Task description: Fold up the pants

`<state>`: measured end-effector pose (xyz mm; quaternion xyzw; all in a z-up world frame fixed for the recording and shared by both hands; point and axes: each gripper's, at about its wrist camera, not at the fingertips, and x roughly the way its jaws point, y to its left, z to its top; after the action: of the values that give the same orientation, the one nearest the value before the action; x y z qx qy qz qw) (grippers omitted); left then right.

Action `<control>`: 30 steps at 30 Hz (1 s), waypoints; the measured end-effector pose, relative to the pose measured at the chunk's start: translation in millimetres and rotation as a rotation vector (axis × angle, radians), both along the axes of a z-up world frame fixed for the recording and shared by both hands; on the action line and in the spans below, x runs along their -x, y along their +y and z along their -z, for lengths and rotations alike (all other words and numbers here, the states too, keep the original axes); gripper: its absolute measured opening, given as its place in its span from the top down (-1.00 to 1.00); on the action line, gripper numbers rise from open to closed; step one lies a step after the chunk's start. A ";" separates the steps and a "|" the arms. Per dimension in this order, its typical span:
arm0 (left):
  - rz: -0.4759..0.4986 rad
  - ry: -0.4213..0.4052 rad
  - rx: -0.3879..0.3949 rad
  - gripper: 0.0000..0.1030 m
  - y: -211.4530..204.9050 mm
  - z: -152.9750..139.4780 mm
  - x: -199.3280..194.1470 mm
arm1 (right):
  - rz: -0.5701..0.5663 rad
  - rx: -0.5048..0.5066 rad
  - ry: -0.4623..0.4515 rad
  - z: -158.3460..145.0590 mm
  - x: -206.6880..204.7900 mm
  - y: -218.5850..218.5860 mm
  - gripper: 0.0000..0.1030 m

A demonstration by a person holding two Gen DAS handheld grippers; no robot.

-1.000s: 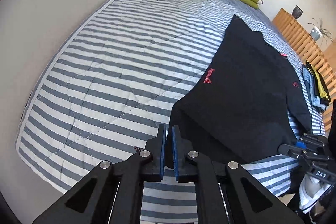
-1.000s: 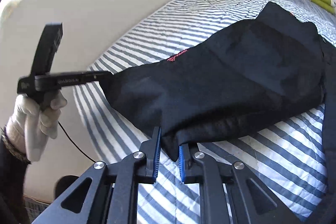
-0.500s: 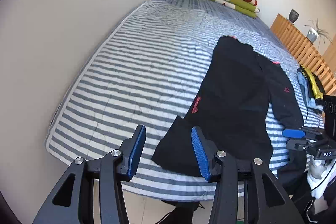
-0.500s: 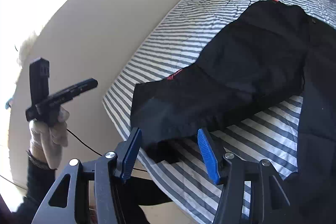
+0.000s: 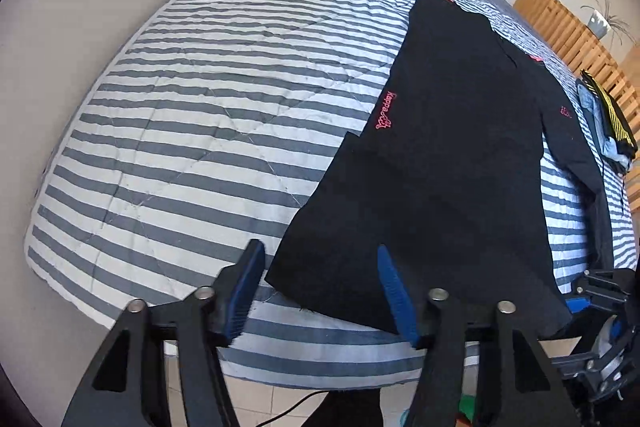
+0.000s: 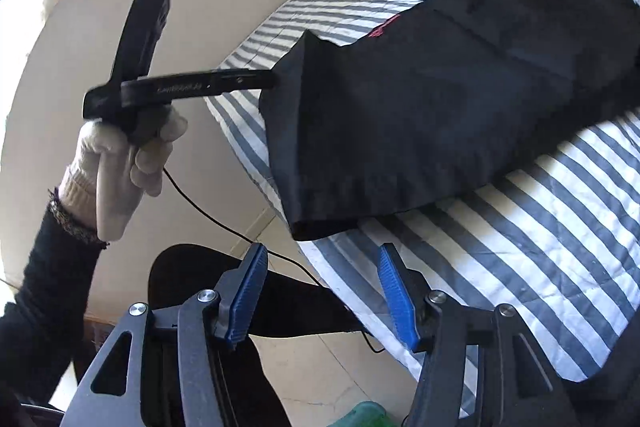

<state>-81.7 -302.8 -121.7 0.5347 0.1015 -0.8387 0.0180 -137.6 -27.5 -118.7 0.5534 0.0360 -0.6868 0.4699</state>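
Striped bed [image 5: 208, 115], black pants [image 5: 448, 163] just beyond both gaping tools.

My left tongs [image 5: 320, 287], jaws closing but clear of the cloth, hover over the near hem of the black pants [image 5: 448, 163] lying flat on the striped bed [image 5: 208, 99].

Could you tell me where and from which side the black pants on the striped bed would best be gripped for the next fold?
Probably at the two corners of the near hem of the black pants, coming in from the foot edge of the striped bed. That hem lies flat along the edge, so the left gripper and right gripper, both open, could slide onto it.
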 end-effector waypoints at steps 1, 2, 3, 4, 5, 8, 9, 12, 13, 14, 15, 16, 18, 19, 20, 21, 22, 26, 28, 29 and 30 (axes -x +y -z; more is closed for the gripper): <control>0.005 -0.011 -0.006 0.58 1.4 4.1 1.9 | -0.008 -0.016 0.040 0.7 -4.6 -9.1 -0.03; 0.004 -0.018 -0.011 0.78 3.4 6.7 3.1 | -0.019 -0.024 0.088 1.2 -6.8 -19.4 -0.03; 0.002 -0.018 -0.012 0.81 4.3 6.0 2.8 | -0.022 -0.033 0.124 1.2 -7.2 -28.6 0.00; 0.003 -0.013 -0.007 0.93 5.6 3.7 1.9 | -0.015 -0.055 0.145 4.8 -6.0 -34.1 0.14; 0.007 -0.003 0.004 0.97 6.8 -1.1 -0.4 | -0.007 -0.073 0.133 8.5 -2.2 -40.0 0.63; 0.002 0.039 0.049 0.97 6.2 -27.0 -11.9 | -0.011 -0.004 -0.059 7.6 10.8 -41.0 0.89; -0.002 0.057 0.074 0.97 6.5 -37.6 -17.3 | -0.026 0.046 -0.124 2.4 11.6 -37.6 0.89; -0.026 0.087 0.122 0.88 6.5 -66.7 -33.3 | -0.081 0.209 -0.309 -18.3 9.6 -26.2 0.85; -0.021 0.095 0.117 0.76 7.5 -73.3 -37.1 | -0.099 0.209 -0.303 -25.4 5.7 -23.5 0.81; -0.023 0.102 0.127 0.61 10.8 -79.1 -41.7 | -0.115 0.172 -0.267 -30.4 0.5 -22.0 0.70; -0.017 0.102 0.137 0.57 15.0 -82.4 -44.4 | -0.132 0.128 -0.233 -32.5 -5.4 -20.5 0.39; -0.015 0.096 0.151 0.56 18.9 -84.6 -49.0 | -0.142 0.090 -0.191 -31.9 -12.1 -18.0 0.28; -0.036 0.076 0.219 0.56 34.1 -85.2 -52.9 | -0.128 0.024 -0.100 -28.2 -21.2 -6.4 0.24; -0.039 0.077 0.248 0.56 43.8 -85.8 -53.4 | -0.117 -0.001 -0.066 -26.0 -24.8 2.3 0.24; -0.037 0.078 0.272 0.56 56.0 -87.4 -56.0 | -0.095 -0.027 -0.035 -24.6 -26.9 13.6 0.24; -0.028 0.085 0.287 0.56 70.5 -89.6 -57.9 | -0.071 -0.043 -0.009 -22.6 -25.8 22.2 0.24; -0.011 0.091 0.292 0.56 83.7 -91.9 -58.5 | -0.043 -0.055 0.020 -23.2 -24.6 30.4 0.24; 0.106 0.125 0.345 0.49 147.6 -98.2 -57.8 | 0.096 -0.078 0.126 -36.4 -16.9 85.7 0.24; 0.167 0.140 0.361 0.46 179.5 -100.6 -56.5 | 0.165 -0.080 0.159 -42.9 -9.3 106.6 0.24; 0.188 0.151 0.361 0.45 193.8 -103.1 -56.3 | 0.195 -0.080 0.169 -46.5 -5.2 116.4 0.24; 0.209 0.159 0.357 0.44 206.5 -104.8 -55.8 | 0.223 -0.080 0.181 -46.8 1.4 124.4 0.24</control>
<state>-25.9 -96.2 -16.9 0.4627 -0.1036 -0.8803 0.0172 -138.9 96.9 -71.9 0.5080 0.0438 -0.7799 0.3630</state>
